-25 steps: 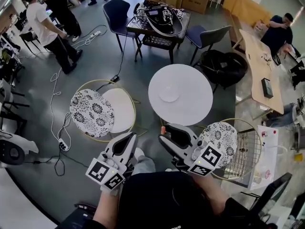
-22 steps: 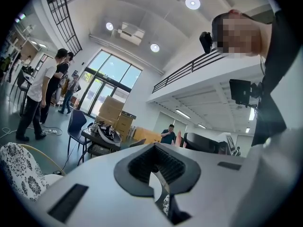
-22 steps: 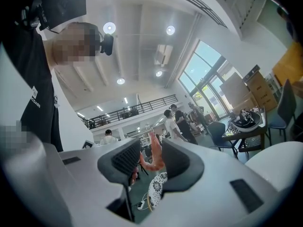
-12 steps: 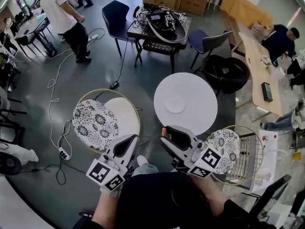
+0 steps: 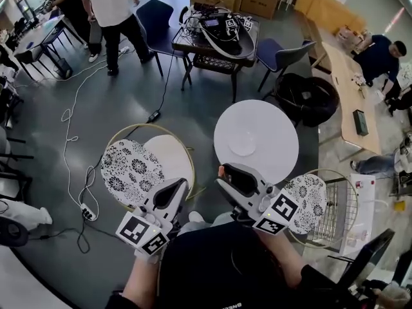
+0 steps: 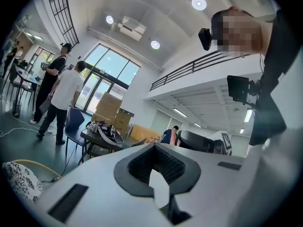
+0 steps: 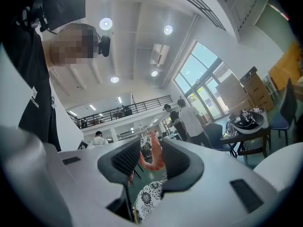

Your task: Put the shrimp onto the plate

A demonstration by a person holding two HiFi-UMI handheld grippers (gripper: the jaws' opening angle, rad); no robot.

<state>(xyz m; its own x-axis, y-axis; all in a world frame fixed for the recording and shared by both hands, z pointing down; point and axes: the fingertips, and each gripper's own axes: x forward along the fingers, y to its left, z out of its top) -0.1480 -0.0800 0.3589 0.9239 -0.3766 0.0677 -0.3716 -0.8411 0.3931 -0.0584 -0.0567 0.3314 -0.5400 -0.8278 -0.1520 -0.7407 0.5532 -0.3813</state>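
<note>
Nearest to the person, the left gripper (image 5: 172, 190) has its jaws pressed together at the tips, and nothing is between them. Beside it, the right gripper (image 5: 226, 176) is partly closed and clamps the shrimp (image 7: 155, 160). The orange body stands between the two dark pads (image 7: 124, 159) and its tail sticks up above them. Just in front of this gripper is a round white table (image 5: 273, 122), and a small white plate (image 5: 243, 147) lies near its middle, apart from the shrimp. A chair with a flowered cushion (image 5: 131, 171) stands left of the table. Farther away there is a dark table (image 5: 215, 37) with cables.
</note>
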